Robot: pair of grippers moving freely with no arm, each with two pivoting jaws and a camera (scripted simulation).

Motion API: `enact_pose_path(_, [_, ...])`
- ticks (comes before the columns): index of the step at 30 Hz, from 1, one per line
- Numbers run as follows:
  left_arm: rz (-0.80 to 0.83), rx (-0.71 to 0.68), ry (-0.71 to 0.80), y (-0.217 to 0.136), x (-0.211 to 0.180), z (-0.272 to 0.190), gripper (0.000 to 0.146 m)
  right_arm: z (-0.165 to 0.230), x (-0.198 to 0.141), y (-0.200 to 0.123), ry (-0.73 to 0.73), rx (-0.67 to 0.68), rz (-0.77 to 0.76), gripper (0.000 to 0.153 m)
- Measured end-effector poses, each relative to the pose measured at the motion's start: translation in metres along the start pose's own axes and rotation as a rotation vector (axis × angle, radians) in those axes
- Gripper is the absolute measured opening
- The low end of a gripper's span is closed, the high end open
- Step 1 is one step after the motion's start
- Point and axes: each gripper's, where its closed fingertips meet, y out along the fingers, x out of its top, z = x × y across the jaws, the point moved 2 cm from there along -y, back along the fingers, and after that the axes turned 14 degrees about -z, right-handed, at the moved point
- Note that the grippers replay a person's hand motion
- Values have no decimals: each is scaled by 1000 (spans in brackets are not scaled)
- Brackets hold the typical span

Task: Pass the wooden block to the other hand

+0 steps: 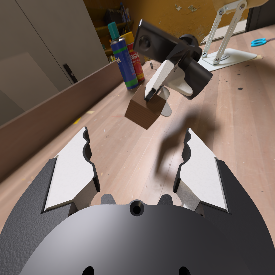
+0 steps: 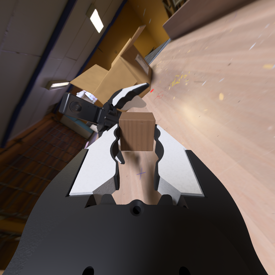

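Pinching the wooden block (image 2: 136, 131) above the workbench (image 1: 223, 134), the right gripper (image 2: 136, 126) holds it. Left gripper (image 1: 136, 129) waits spread wide. Block seems light, rigid; grasp its free flat faces.

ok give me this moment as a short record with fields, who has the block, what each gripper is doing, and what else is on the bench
block: brown wooden cube, held in the air above the bench
holder: right gripper, shut on the cube at its fingertips
other gripper: left gripper, open, empty, facing the cube, not touching it
surface: pale wooden workbench, speckled
nearby: blue spray can with teal cap beside a red and yellow spray can; white lamp base; blue-handled scissors; open cardboard box
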Motion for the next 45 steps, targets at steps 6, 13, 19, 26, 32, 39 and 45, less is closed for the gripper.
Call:
enact_pose_path(6, [4,-54,127,2,0,-14,110,-3,-20,3,229,32,114,46])
enact_pose_path(13, [42,-113,187,3,-8,-26,89,-3,-39,5,383,52,218,46])
enact_pose_path(19, [40,-138,176,3,-8,-30,67,2,-41,6,400,78,227,46])
enact_pose_path(26, [22,-133,218,3,-3,-31,50,5,-36,7,384,117,187,46])
enact_pose_path(32, [7,-89,205,5,3,-25,50,9,-21,9,357,167,54,87])
enact_pose_path(39, [-104,17,-207,-3,17,6,50,2,16,-1,136,101,-172,97])
enact_pose_path(45, [-207,8,-721,-10,20,27,50,9,27,-4,-242,48,-220,98])
